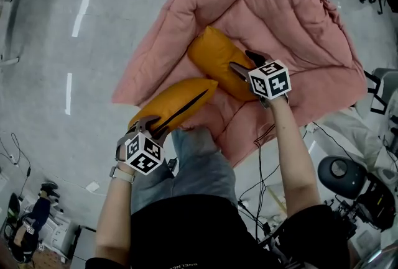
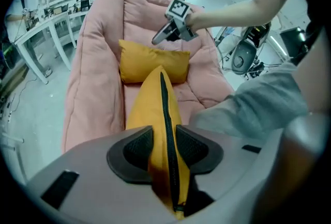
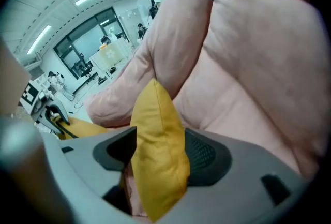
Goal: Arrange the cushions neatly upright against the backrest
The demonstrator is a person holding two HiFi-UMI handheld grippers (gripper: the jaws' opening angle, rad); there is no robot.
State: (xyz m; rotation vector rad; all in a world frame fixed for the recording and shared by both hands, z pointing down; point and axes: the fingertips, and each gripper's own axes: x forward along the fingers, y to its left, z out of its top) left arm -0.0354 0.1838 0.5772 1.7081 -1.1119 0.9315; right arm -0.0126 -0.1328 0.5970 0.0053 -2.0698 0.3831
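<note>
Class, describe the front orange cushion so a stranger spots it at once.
Start from the big pink sofa on the grey floor. At its front edge an orange cushion is pinched in the left gripper. Unlike its twin further back, it shows a black zip.

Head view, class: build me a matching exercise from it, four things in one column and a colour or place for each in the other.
Things
1. sofa
2. zipped cushion
3. other cushion
4. floor

Colour or place
A. grey
B. pinched in the left gripper
C. pink
D. corner between the jaws of the right gripper

Pairs: 1-C, 2-B, 3-D, 4-A
</note>
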